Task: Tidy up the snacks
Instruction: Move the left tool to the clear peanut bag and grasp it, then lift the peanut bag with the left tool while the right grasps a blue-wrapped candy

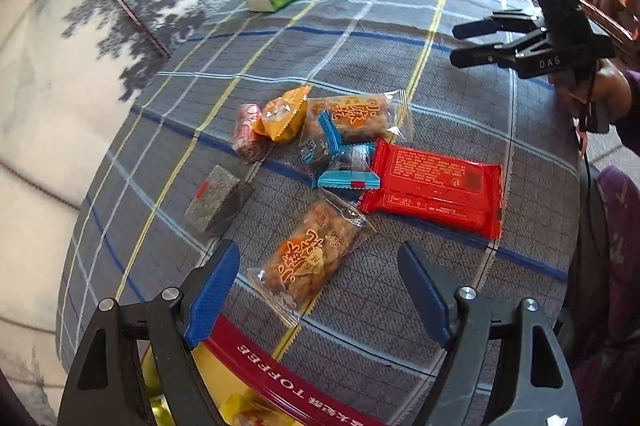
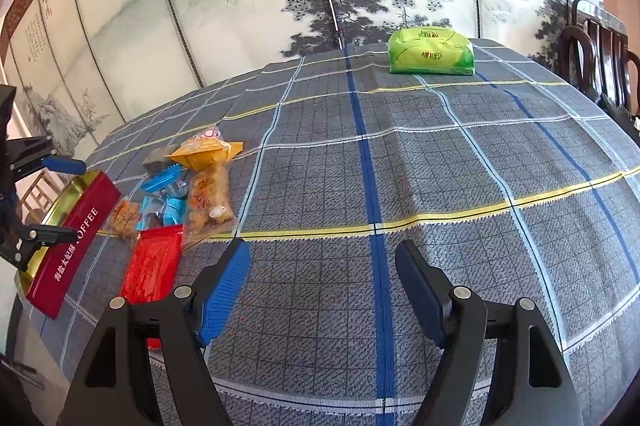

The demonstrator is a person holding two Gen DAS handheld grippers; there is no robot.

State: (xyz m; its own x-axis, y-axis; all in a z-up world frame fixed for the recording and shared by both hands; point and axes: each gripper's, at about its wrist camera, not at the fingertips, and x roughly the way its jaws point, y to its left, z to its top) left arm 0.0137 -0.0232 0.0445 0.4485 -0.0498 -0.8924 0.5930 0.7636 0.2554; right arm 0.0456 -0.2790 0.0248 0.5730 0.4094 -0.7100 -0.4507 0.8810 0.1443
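Since nearly all the snacks are lying loose on the checked tablecloth [image 2: 400, 153], I'd say this job has barely begun: the red toffee tin [image 2: 72, 226] shows only a bit of yellow wrapper inside from the left wrist view, and I can't tell how much else is in there. Left gripper [image 1: 316, 290] is spread wide and holding nothing, hovering above the tin's edge, with the clear pack of fried twists [image 1: 308, 258] lying right between and just ahead of its fingertips, so that looks like the next pick to me. Beyond it sit the red flat pack [image 1: 436, 185], two blue-wrapped candies [image 1: 340, 161], another twist pack [image 1: 356, 117], an orange pouch [image 1: 284, 117], a pink roll [image 1: 248, 131] and a grey block [image 1: 214, 199]. Right gripper [image 2: 322, 290] is also wide open and empty, over bare cloth, with the pile well off to its left. Green tissue pack [image 2: 432, 51] is far ahead of it.
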